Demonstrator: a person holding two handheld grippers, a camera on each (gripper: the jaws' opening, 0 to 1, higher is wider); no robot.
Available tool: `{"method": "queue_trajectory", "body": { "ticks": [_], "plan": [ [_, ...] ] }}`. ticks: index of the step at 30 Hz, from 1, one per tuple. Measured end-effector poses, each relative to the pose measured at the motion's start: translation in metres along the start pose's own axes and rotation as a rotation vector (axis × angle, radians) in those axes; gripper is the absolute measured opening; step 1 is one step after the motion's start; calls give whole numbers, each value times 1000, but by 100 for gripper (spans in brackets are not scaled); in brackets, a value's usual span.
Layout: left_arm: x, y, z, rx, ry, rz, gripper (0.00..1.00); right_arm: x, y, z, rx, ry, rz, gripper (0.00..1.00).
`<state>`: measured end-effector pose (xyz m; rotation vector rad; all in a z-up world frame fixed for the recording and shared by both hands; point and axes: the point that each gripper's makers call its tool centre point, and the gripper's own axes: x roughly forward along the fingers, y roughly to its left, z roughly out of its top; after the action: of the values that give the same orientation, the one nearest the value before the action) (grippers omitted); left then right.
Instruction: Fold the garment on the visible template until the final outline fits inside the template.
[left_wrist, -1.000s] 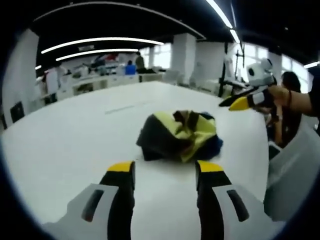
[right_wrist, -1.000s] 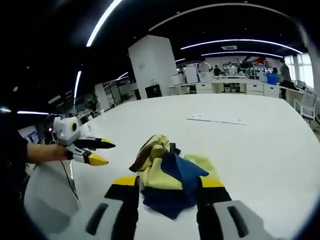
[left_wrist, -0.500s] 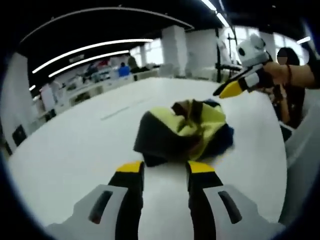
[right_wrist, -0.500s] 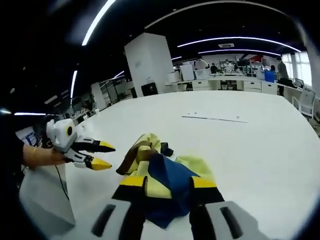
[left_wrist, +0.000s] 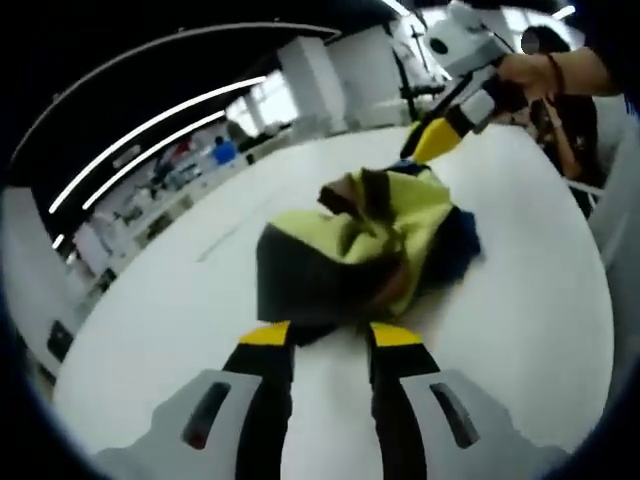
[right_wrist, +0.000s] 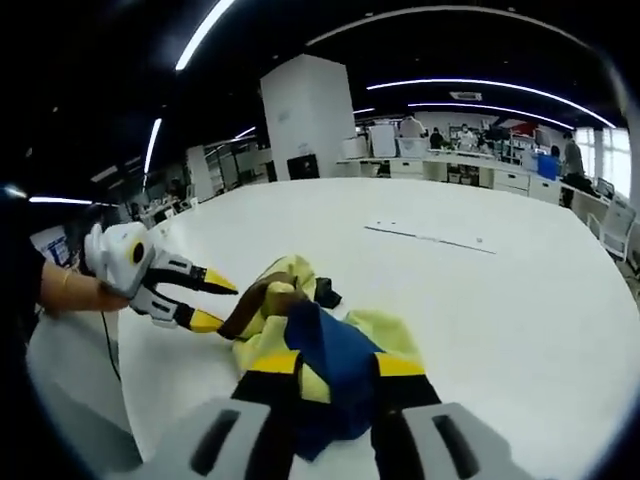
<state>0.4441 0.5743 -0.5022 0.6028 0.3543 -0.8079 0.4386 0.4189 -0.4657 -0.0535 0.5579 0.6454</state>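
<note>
- Where the left gripper view looks along its own jaws, the left claw rises from the bottom middle of the frame with its yellow tips a narrow gap apart, the near dark edge of the garment lying right at the tips; whether cloth is pinched between them cannot be told.
- The garment sits crumpled in a heap in the middle of that frame on the white bench, yellow-green with dark brown or black panels and a blue patch at its right side.
- Its long axis in this view runs from the lower left of the frame, near the tips, to the upper right.
- The right claw comes in from the upper right of the frame, held by a hand, its yellow tip just above the far end of the heap.
- In the right gripper view, the right claw rises from the bottom middle, its tips a narrow gap apart with the blue and yellow cloth of the garment lying between and over them; a firm grip cannot be told.
- There the heap stretches from the lower middle toward the left middle of the frame, brown folds at its far end.
- The left claw enters from the left with its jaws spread, the lower yellow tip at the brown edge.
- A thin dark line marks the bench in the upper right, well apart from the garment.
</note>
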Motion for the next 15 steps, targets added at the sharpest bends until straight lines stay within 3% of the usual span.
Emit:
{"method": "queue_trajectory", "body": {
  "ticks": [3, 8, 11, 15],
  "plan": [
    [5, -1, 1, 26, -7, 4, 26, 3, -2, -5, -50, 36, -13, 20],
    [10, -2, 4, 69, -3, 5, 13, 7, -9, -11, -88, 69, -49, 12],
    [9, -5, 10, 46, -26, -19, 1, 6, -12, -13, -75, 73, -53, 8],
    [5, -7, 15, -13, -51, -27, 0, 5, -12, -15, -98, 84, -46, 0]
  ]
}}
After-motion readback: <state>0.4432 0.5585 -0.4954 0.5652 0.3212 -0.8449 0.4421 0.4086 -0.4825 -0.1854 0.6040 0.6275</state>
